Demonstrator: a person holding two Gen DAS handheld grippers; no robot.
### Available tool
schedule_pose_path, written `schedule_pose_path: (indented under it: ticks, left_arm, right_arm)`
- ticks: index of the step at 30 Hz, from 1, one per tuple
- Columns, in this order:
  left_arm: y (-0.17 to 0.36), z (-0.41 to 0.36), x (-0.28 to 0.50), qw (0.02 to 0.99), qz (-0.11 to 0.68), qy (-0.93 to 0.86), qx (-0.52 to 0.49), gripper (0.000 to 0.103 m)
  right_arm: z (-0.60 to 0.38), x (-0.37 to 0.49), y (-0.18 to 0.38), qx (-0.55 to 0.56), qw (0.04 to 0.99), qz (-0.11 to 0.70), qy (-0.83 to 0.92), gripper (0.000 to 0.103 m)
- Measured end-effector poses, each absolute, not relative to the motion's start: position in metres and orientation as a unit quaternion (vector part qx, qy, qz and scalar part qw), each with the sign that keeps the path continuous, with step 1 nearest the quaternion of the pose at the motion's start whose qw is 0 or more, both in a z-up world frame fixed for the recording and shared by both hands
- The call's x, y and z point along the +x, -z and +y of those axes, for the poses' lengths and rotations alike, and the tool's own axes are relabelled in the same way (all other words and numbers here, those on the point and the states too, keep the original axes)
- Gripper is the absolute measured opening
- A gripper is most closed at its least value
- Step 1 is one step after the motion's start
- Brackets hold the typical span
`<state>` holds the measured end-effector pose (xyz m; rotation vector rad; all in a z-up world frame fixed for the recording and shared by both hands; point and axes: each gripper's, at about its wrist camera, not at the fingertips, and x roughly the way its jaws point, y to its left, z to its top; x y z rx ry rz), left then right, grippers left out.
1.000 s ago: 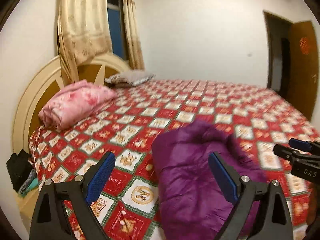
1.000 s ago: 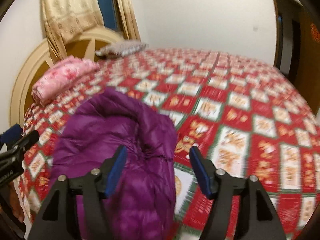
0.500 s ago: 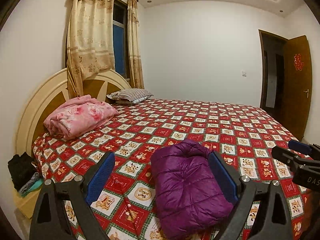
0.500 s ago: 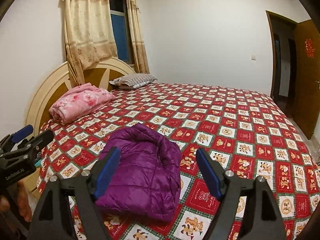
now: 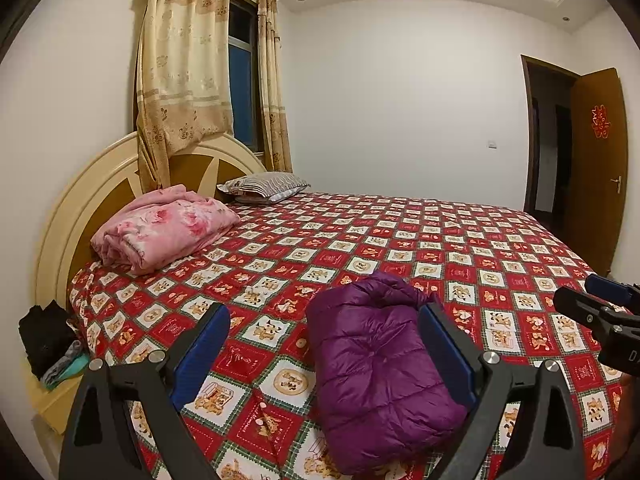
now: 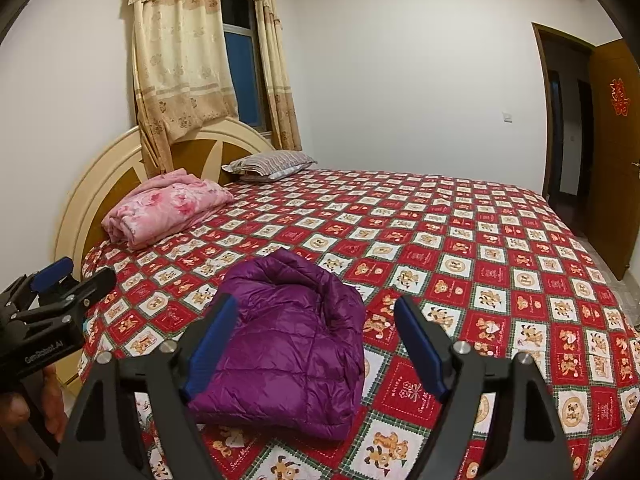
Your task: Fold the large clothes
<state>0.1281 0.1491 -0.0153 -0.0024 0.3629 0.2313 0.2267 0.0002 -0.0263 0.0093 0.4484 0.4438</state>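
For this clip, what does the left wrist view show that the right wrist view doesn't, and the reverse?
Only the left wrist view: a pile of dark clothes left of the bed, and the right tongs at its right edge. Only the right wrist view: the left tongs at its left edge and bare floor by the door. Both: the folded purple jacket lying free on the checked bedspread, the pink blanket, the striped pillow, and open tongs.

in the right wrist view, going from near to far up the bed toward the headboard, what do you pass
purple down jacket → pink floral blanket → striped pillow → headboard → curtains
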Motion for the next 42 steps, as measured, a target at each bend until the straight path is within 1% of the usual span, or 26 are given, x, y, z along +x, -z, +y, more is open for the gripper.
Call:
schedule_pose_path:
  ticks: [42]
  left_arm:
    - [0.0204, 0.1514, 0.1337, 0.974, 0.191, -0.119, -0.001, 0.095]
  right_arm:
    - [0.0020, 0.2245, 0.0349, 0.007, 0.950, 0.227, -0.215, 0.084]
